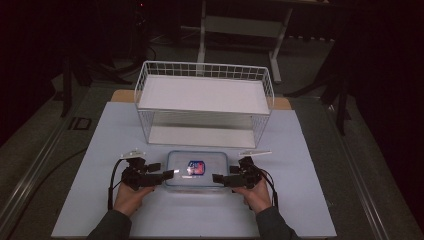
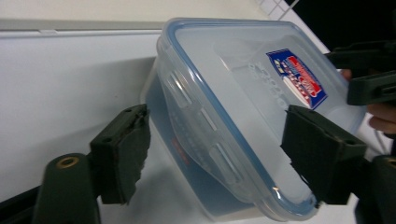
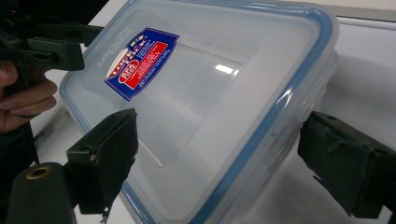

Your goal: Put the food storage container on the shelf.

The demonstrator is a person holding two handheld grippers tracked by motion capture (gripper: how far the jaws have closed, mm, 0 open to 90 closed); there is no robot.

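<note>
A lidded box (image 1: 196,171) sits on the tabletop (image 1: 100,150) before a wire rack (image 1: 205,102). The left tool (image 1: 169,174) and right tool (image 1: 218,178) gape at its 2 ends, gripping nothing. Judging by this, nothing is lifted yet; grasping remains.

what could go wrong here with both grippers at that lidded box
1. Both the left gripper and right gripper stand open around the ends of the clear container; its smooth plastic may slip if only the lid rim gets pinched.
2. Uneven closing could skew it on the table.
3. The wire shelf rack stands close behind; a lift forward might knock its lower frame.
</note>
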